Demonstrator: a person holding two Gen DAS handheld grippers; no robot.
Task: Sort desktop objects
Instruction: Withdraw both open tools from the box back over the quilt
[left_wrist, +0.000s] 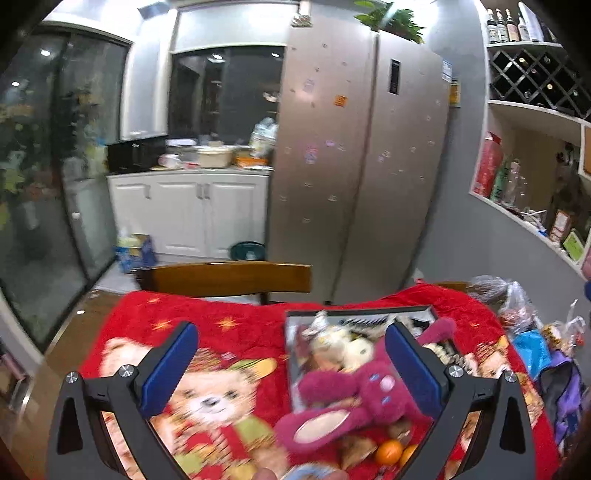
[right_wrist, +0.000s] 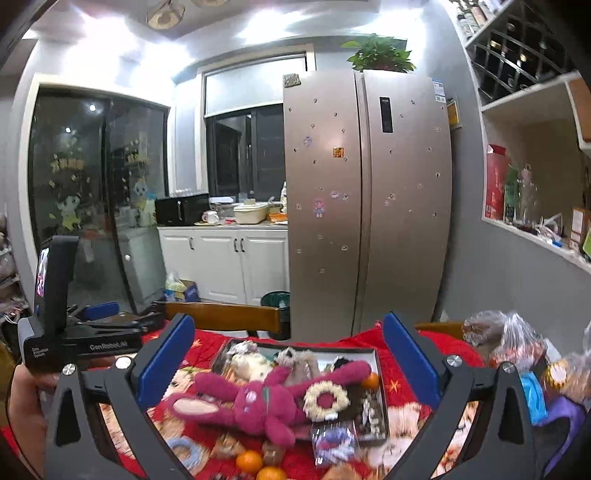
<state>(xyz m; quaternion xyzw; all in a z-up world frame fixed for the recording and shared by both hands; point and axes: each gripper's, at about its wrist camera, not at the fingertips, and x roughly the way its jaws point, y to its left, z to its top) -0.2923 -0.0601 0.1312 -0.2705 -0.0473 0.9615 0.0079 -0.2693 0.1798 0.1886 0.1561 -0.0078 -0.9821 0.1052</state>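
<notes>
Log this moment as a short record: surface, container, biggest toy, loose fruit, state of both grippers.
surface: red blanket with bear print
container: shallow tray, crowded with small toys
biggest toy: magenta plush rabbit, lying half over the tray's edge
loose fruit: oranges on the blanket near the camera
left gripper: open, holding nothing
right gripper: open, holding nothing
</notes>
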